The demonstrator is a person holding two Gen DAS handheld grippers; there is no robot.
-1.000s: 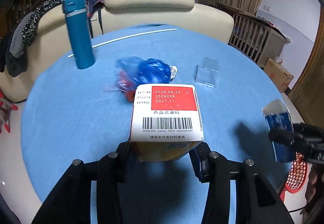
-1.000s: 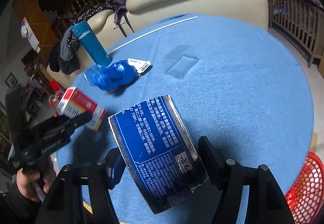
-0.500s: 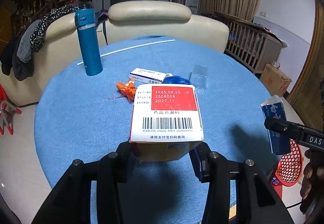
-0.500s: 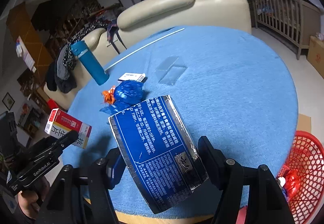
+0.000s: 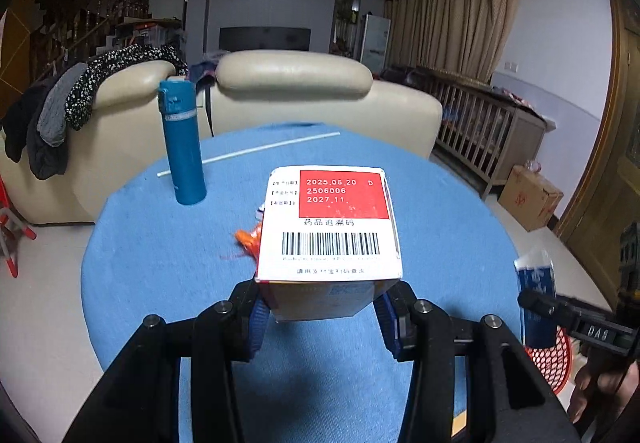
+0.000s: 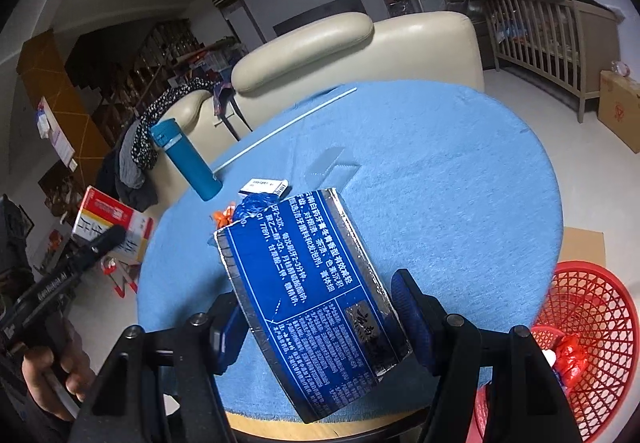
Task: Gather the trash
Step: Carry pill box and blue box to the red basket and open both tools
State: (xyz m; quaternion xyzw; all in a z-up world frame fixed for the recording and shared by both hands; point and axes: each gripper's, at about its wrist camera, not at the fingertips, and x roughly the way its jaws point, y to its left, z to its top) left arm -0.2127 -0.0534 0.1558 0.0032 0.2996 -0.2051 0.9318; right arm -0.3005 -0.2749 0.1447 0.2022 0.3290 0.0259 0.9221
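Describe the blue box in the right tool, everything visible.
The blue box is a long carton, glossy blue with white Chinese print and silvery edges, its far end torn open. It is clamped between the right tool's blue pads, tilted, raised above the blue tablecloth, touching nothing else.

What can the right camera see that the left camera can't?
Only the right wrist view shows the inside of the red basket, the clear packet and the blue wrapper.

Only the left wrist view shows the barcode on the box.

Both show the bottle, the white stick and the blue table.
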